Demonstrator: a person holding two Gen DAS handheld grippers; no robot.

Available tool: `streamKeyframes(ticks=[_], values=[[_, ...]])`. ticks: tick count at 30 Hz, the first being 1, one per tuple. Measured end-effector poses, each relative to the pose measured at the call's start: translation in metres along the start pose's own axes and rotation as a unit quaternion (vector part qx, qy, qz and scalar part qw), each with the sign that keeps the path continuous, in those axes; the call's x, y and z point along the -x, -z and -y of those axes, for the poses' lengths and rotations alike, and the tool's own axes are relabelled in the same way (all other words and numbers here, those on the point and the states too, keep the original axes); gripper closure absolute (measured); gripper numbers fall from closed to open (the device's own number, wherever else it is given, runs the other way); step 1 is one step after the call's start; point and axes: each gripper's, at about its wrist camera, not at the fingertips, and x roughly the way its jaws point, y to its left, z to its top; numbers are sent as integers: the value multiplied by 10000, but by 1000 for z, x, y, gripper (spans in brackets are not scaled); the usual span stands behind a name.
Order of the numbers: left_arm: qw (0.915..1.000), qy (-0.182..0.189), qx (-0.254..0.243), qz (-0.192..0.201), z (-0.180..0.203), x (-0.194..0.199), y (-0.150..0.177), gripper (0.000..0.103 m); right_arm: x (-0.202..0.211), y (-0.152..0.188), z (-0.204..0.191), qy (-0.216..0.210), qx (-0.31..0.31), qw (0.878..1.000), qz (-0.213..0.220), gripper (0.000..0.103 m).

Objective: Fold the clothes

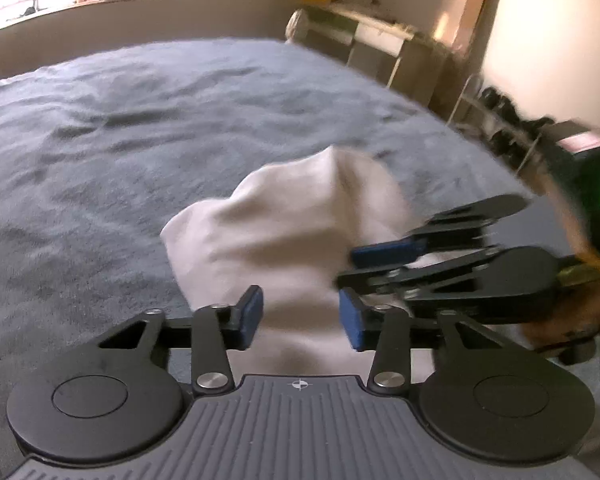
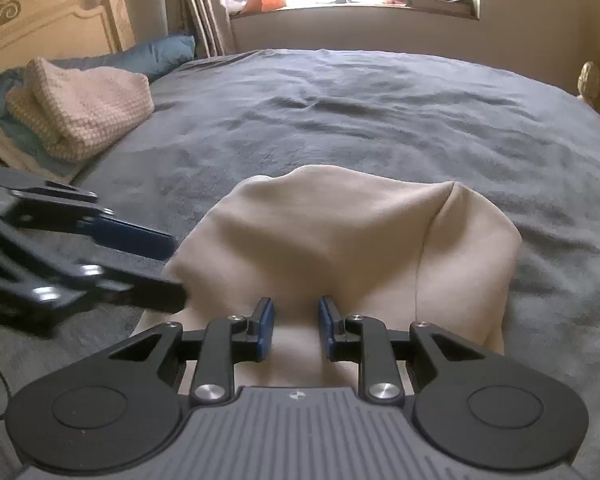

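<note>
- Your beige garment (image 2: 340,240) sits bunched up on the grey blanket (image 2: 380,112), near the bed's front edge.
- Left gripper (image 1: 300,318): jaws partly apart, fabric between, not pinching.
- Right gripper (image 2: 296,330): narrow gap over the cloth, pads not clearly gripping.
- Folded knit pile (image 2: 80,108) lies at the bed's far left corner.

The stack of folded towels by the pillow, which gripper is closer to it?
Left. The left gripper sits at the cream garment's edge on the towel stack's side; the right gripper is over the garment's middle, farther away.
</note>
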Motion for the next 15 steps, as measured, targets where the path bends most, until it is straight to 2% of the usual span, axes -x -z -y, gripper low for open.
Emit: streamKeyframes(ticks=[1, 3, 9, 15], values=[[9999, -55, -3, -111, -3, -7, 1, 65, 1, -1, 0, -7, -30, 10000, 1, 77], [9999, -95, -64, -77, -1, -8, 3, 65, 2, -3, -1, 2, -34, 10000, -50, 77], [9995, -210, -241, -23, 3, -9, 8, 65, 15, -23, -3, 92, -8, 9996, 251, 79], [9996, -181, -204, -68, 1, -10, 7, 65, -6, -5, 2, 125, 86, 9997, 192, 78]])
